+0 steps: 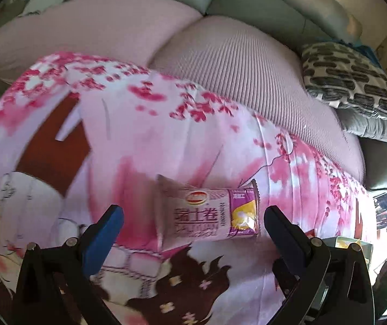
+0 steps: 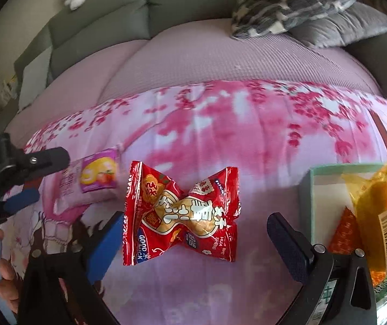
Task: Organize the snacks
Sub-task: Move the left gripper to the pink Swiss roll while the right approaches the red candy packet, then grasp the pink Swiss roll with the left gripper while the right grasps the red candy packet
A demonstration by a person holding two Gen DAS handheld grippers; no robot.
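Left gripper point(image 1: 193, 216) fingers apart, bracketing pink Swiss-roll packet point(image 1: 209, 211) lying flat on blossom-print blanket point(image 1: 139, 135); no contact visible. Centre: right gripper point(image 2: 193, 222) fingers apart around red peanut-snack packet point(image 2: 182, 214), also on blanket. Far right: teal box point(image 2: 328, 173) holding orange and yellow packets. Step judged: pre-grasp on both. Next: close on wrappers, carry rightward to box.
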